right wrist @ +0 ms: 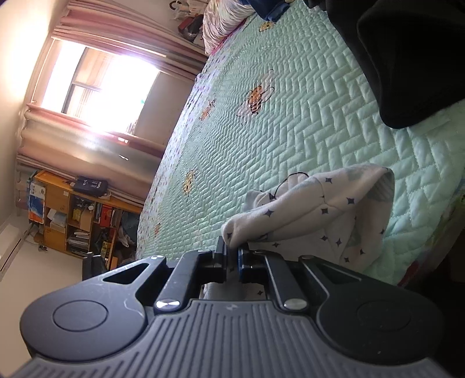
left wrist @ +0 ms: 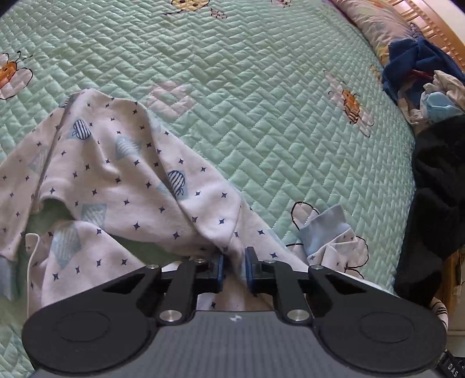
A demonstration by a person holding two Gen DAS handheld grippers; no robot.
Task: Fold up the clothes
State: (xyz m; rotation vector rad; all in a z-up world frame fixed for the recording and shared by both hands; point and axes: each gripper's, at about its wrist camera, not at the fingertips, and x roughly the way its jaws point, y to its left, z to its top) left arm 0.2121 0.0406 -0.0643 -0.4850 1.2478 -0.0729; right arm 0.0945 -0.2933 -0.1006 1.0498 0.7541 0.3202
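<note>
— Pinching anything, the left tool point(left wrist: 234, 269)?
— Yes, it is clenched on a bunched fold of the white star-print garment point(left wrist: 116, 174), low in the frame's centre; the rest sprawls across the left over the green quilted bedspread point(left wrist: 247, 87).
— And the right tool point(right wrist: 231, 258)?
— Clamped nearly closed on the garment's edge, lower centre, cloth draping rightward on the bed.

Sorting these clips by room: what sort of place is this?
A bedroom, most likely: a bed under a green quilted bedspread, a pillow by the headboard, a curtained window and a cluttered bookshelf.
</note>
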